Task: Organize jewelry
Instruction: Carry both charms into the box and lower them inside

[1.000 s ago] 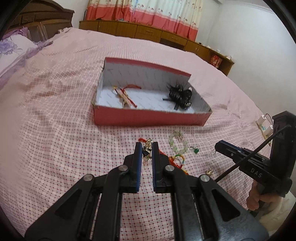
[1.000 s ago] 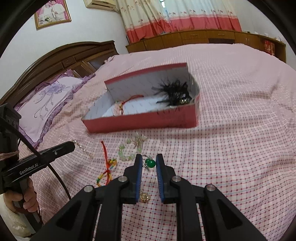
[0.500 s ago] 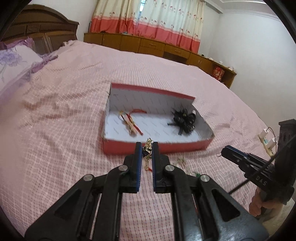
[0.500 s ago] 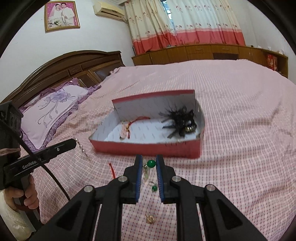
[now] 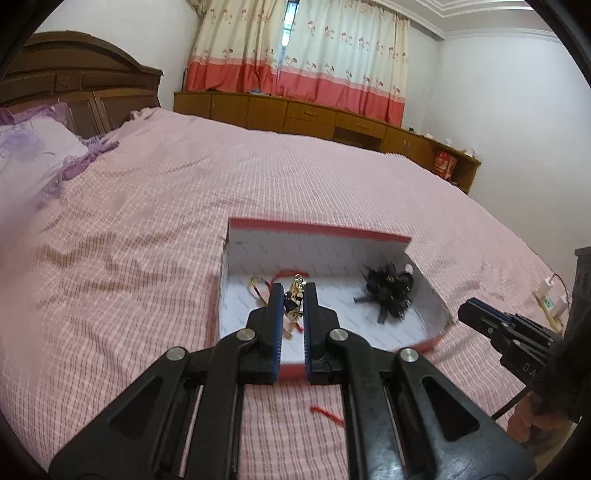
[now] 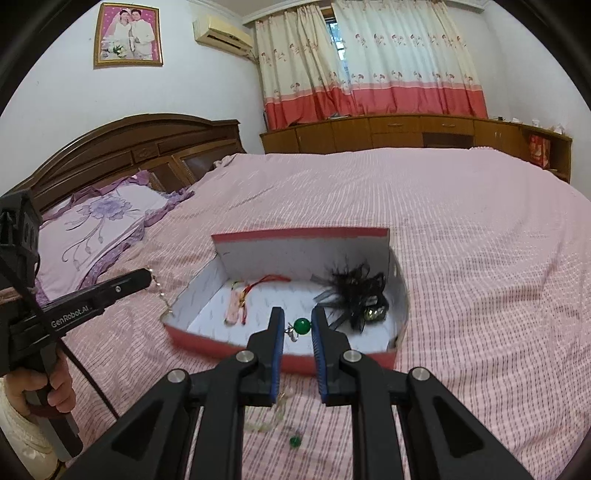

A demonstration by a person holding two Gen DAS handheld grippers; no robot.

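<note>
Both wrist views: same box (image 5: pixel 317 236) nearby

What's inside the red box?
Inside the box: a red-corded charm and a black feathery piece. Part of the floor hides behind the right tool, which holds a green bead.

This is a home bedroom: a big bed (image 6: pixel 443 206) with wooden headboard (image 6: pixel 122 144), a pillow (image 6: pixel 96 229), curtains (image 6: pixel 369 62) and a wedding photo (image 6: pixel 128 35).
</note>
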